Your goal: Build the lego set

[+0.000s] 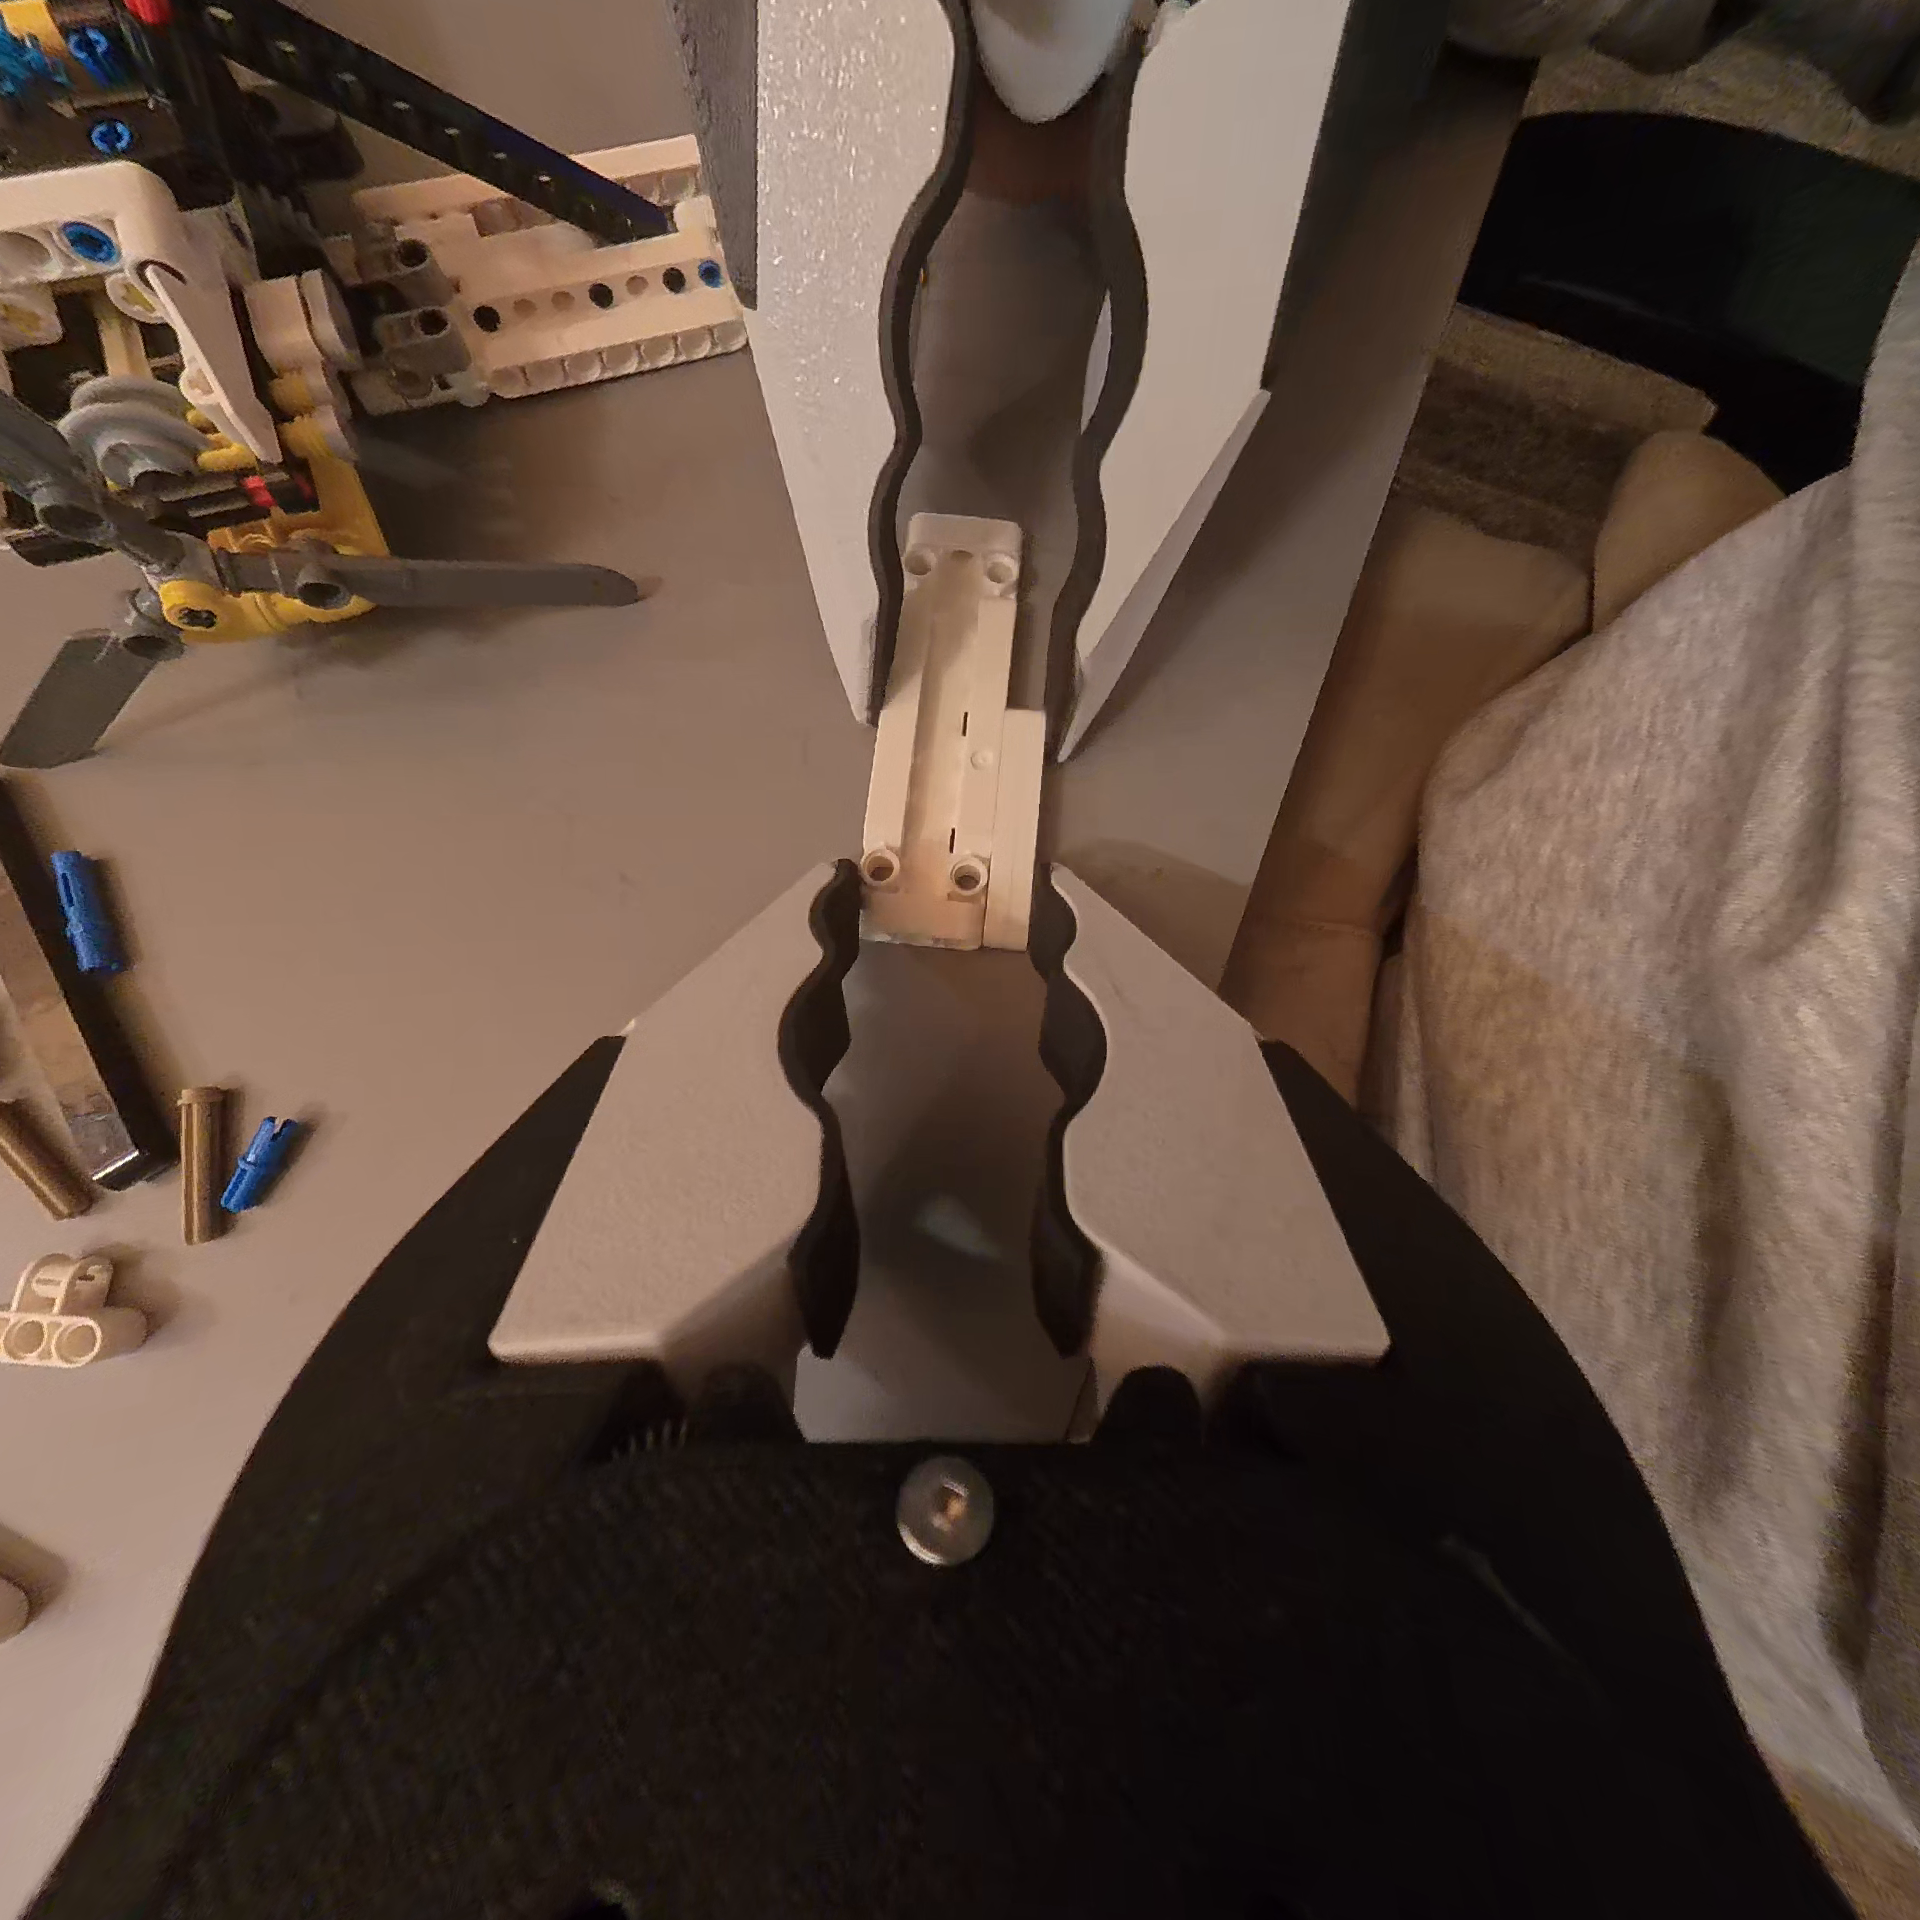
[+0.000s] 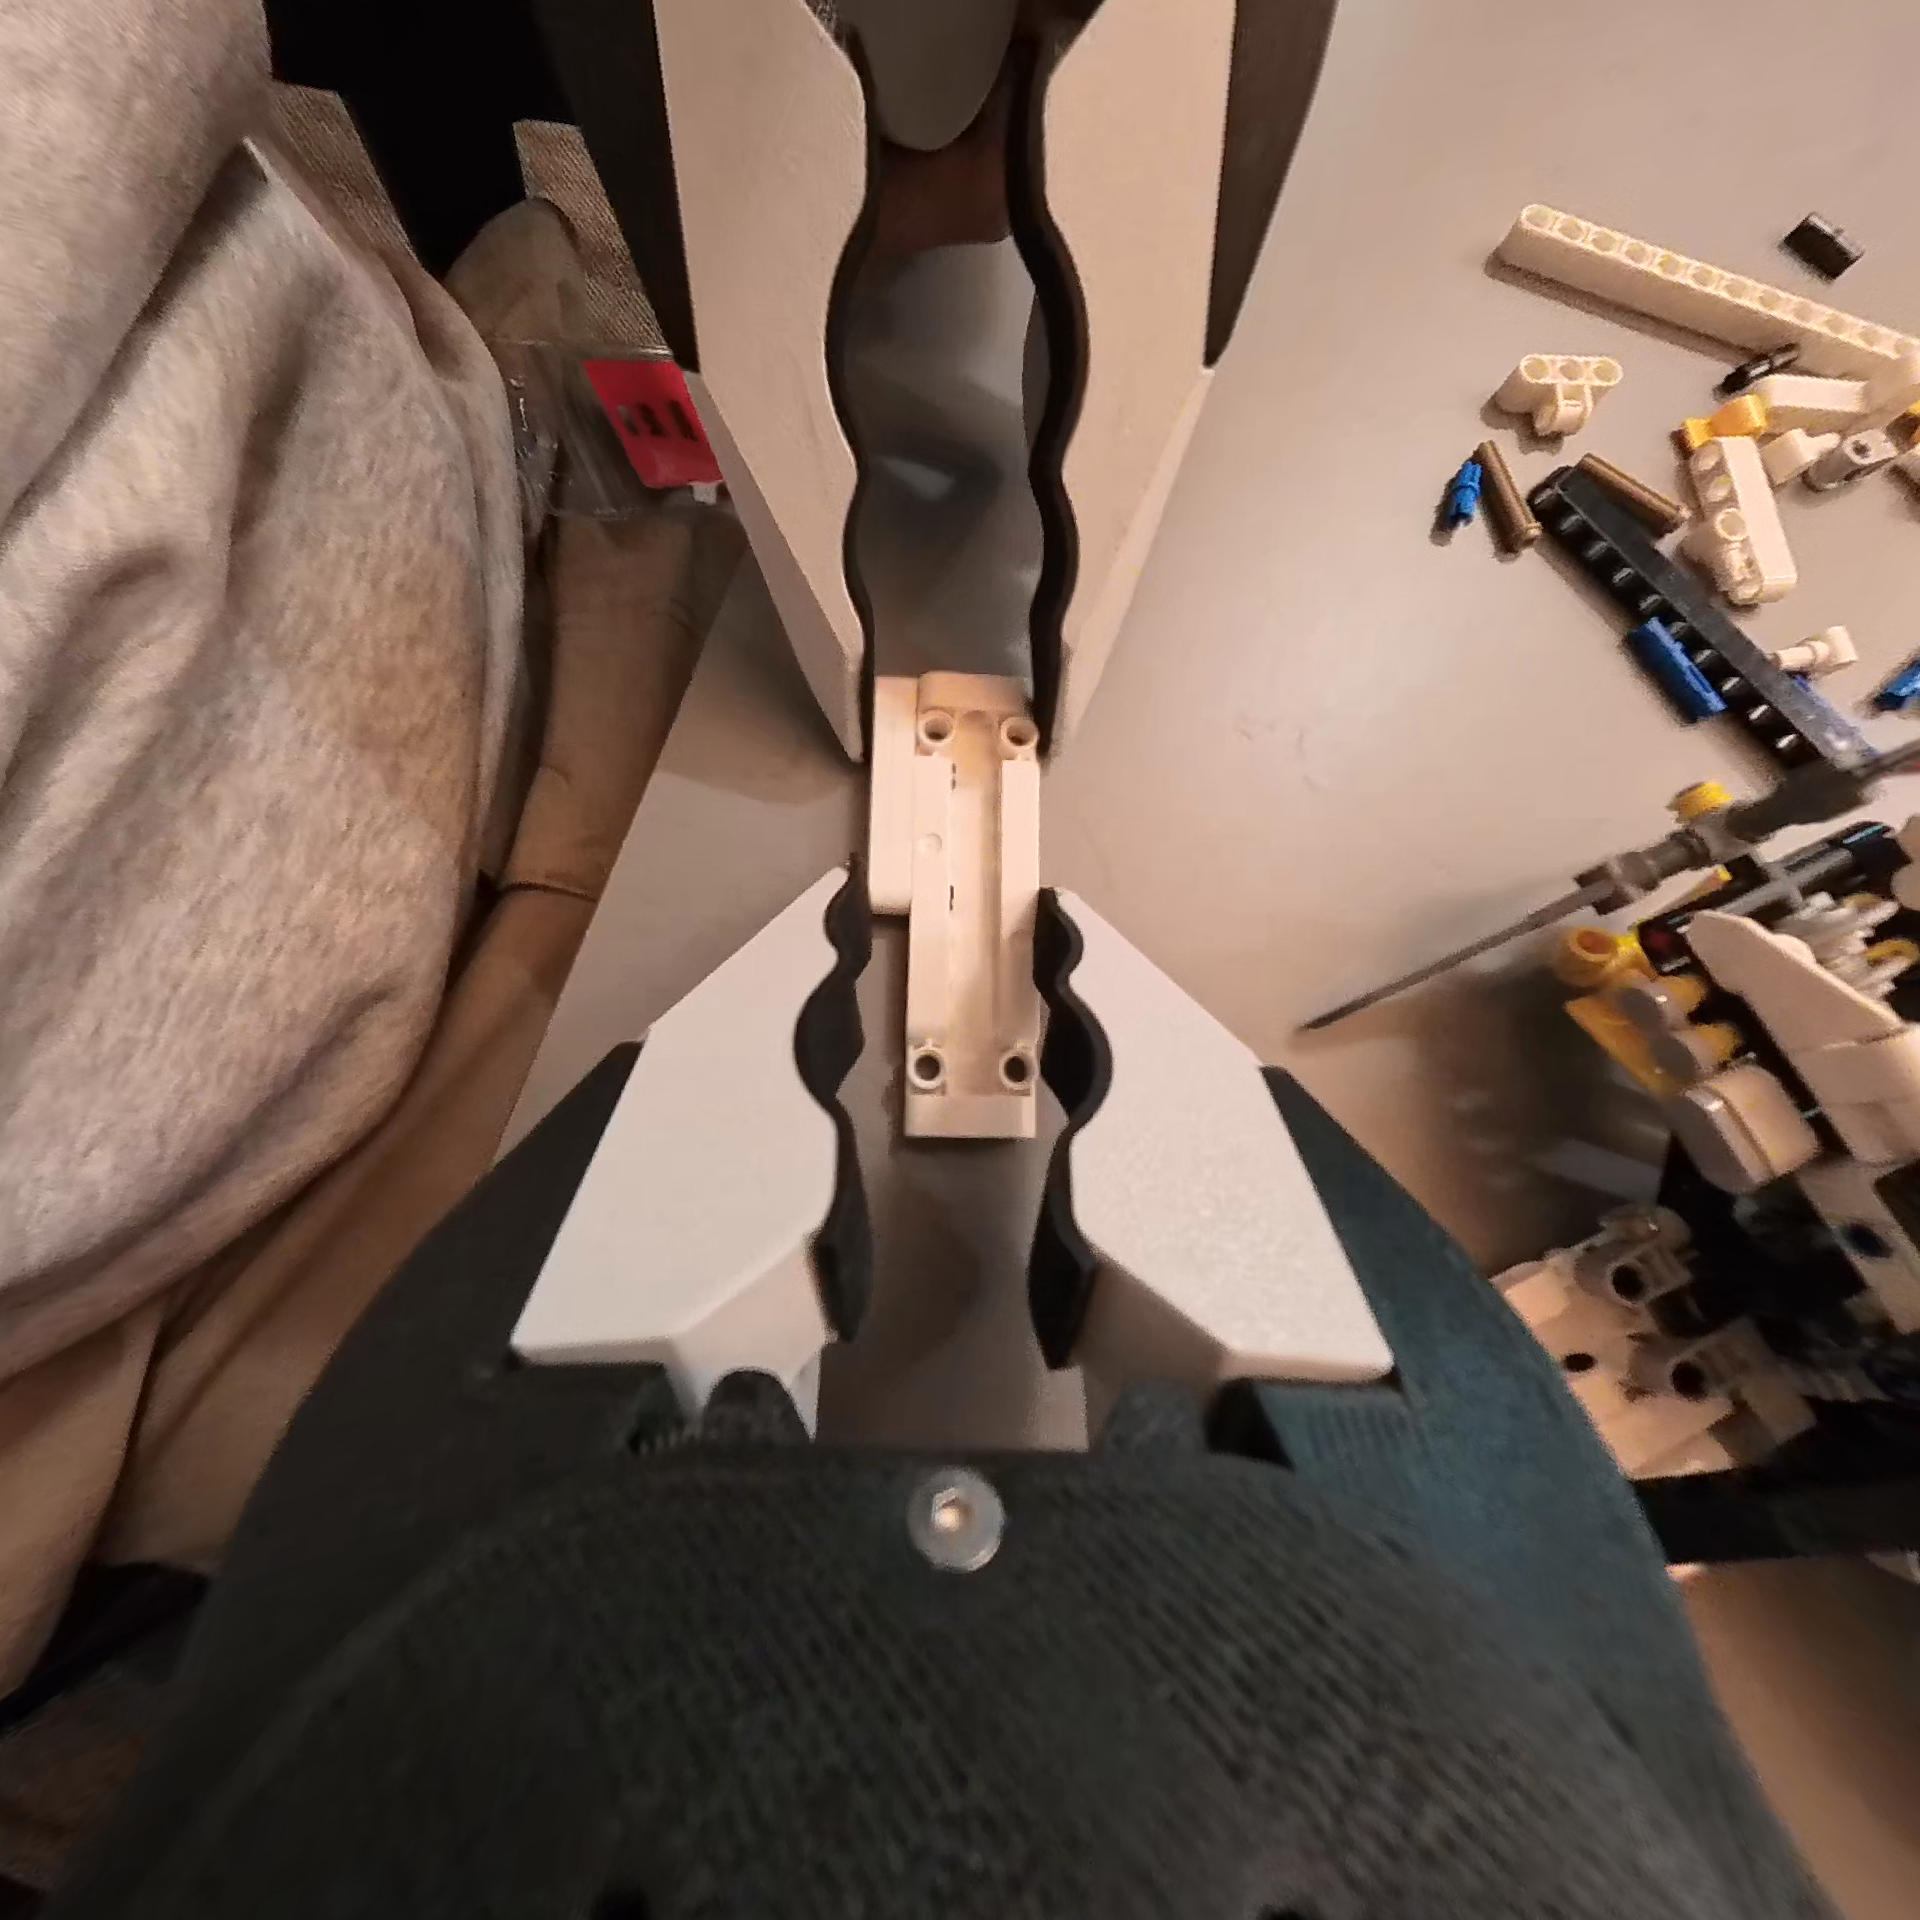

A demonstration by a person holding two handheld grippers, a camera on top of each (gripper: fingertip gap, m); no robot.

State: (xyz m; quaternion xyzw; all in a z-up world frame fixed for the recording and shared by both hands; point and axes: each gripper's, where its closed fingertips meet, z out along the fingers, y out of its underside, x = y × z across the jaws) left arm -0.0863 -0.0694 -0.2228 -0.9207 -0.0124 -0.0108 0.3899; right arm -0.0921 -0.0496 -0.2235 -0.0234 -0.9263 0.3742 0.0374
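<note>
A white lego panel (image 1: 940, 748) is held in the air between the two grippers, which face each other tip to tip. A second white piece (image 1: 1020, 831) sits flush against its side. My left gripper (image 1: 945, 894) is shut on the near end of the panel in the left wrist view. My right gripper (image 1: 966, 727) comes in from the top and grips the far end. In the right wrist view the panel (image 2: 971, 914) lies between my right gripper's (image 2: 948, 894) pads, and the left gripper (image 2: 956, 748) holds its far end.
The part-built model (image 1: 208, 364) stands on the grey table, also in the right wrist view (image 2: 1714, 1091). Loose parts lie nearby: blue pins (image 1: 88, 909), a tan axle (image 1: 203, 1164), a beige connector (image 1: 68, 1320), a long white beam (image 2: 1683, 291), a black beam (image 2: 1704, 644). A grey-clothed person (image 1: 1662, 1039) sits at the table edge. Less than 4 cm separates the two grippers' tips. The tan axle (image 1: 203, 1164) is about 12 centimeters from both grippers' fingertips. Seen from the right wrist view (image 2: 1498, 474) as well.
</note>
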